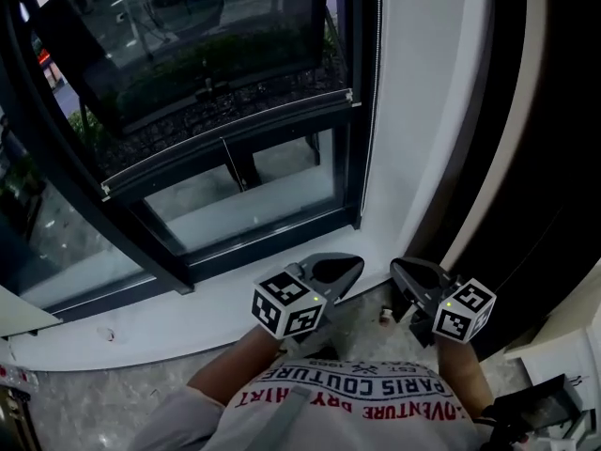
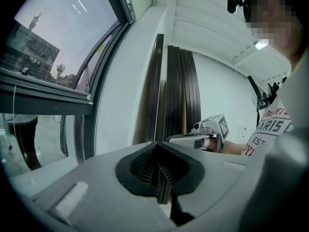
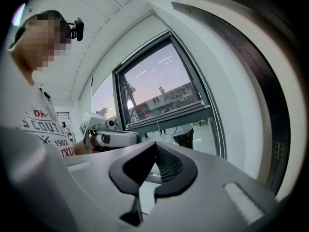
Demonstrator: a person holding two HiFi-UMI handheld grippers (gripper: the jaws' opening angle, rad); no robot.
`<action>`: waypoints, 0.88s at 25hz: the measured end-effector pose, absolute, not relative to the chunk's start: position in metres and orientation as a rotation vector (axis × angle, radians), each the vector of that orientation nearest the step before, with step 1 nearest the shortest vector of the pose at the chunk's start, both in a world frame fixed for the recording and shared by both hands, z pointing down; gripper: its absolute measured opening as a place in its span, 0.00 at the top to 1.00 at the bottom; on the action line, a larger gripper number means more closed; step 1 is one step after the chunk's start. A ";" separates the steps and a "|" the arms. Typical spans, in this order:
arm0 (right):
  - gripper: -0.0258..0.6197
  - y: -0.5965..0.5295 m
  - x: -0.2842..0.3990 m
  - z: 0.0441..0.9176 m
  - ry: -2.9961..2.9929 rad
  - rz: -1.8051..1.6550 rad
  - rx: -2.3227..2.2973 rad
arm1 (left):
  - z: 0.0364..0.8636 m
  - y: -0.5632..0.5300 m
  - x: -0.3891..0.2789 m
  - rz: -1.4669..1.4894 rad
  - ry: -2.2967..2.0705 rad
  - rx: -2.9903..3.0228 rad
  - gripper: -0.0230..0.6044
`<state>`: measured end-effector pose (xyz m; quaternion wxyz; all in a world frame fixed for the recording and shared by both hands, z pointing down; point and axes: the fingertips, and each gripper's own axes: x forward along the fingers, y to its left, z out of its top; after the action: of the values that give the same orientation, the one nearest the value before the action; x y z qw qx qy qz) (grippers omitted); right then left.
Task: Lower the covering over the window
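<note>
Both closed, empty: left tongs (image 1: 349, 269), right tongs (image 1: 399, 271); window (image 1: 188, 73) top cut off in head view

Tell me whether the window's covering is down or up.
Up. The window glass is uncovered in both the head view and the right gripper view, with the outdoors showing through it.

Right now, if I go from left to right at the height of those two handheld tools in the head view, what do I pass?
white window ledge → left gripper → right gripper → dark curved panel
</note>
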<state>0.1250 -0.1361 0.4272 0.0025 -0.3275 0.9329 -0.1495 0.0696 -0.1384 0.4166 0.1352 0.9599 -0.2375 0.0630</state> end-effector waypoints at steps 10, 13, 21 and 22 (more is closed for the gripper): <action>0.96 -0.245 0.088 0.424 2.914 -0.437 -1.099 | 0.418 -0.248 0.033 0.170 -0.638 2.782 0.96; 0.96 -0.268 0.081 0.417 2.885 -0.419 -1.133 | 0.413 -0.278 0.019 0.153 -0.643 2.806 0.96; 0.96 -0.301 0.080 0.424 2.848 -0.377 -1.255 | 0.419 -0.313 0.016 0.160 -0.600 2.816 0.96; 0.96 -0.306 0.079 0.423 2.845 -0.370 -1.254 | 0.418 -0.315 0.017 0.164 -0.595 2.822 0.96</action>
<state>0.0793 -0.3058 0.4228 0.0054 -0.4005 0.9086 -0.1183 0.0169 -0.3149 0.4176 0.1261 0.9691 -0.2043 0.0563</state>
